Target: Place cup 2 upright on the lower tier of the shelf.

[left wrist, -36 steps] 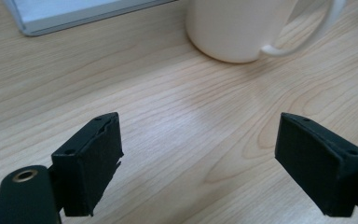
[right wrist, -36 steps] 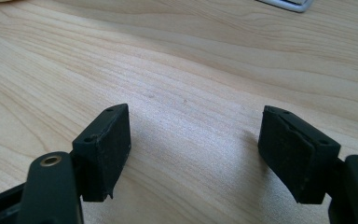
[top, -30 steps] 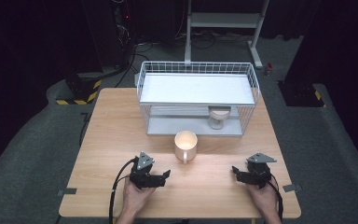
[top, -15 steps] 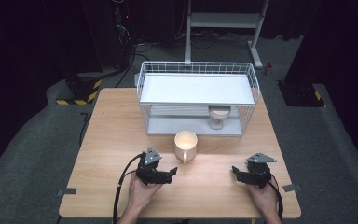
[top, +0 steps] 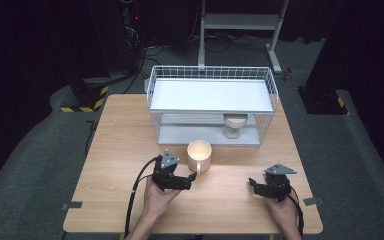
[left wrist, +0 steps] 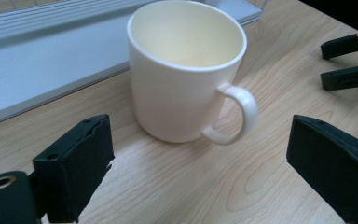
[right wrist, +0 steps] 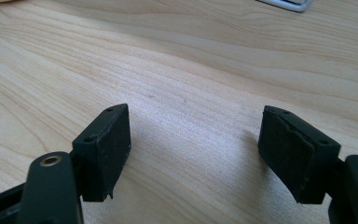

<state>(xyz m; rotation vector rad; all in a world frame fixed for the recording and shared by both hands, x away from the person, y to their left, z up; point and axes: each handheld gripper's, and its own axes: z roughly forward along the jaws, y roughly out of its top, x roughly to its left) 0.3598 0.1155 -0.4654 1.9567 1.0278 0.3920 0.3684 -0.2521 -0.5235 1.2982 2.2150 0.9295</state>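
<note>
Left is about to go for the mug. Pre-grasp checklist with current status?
1. Left gripper jaws open: ok. They have just been opening, with nothing between them.
2. Mug upright and empty: ok.
3. Handle on the near side, toward the left gripper: ok.
4. Bare table between the jaws and the mug: ok.
5. Right gripper apart from the mug, open and holding nothing: ok.
6. Room behind the mug before the wire rack: cannot tell. The mug stands close in front of it.
</note>
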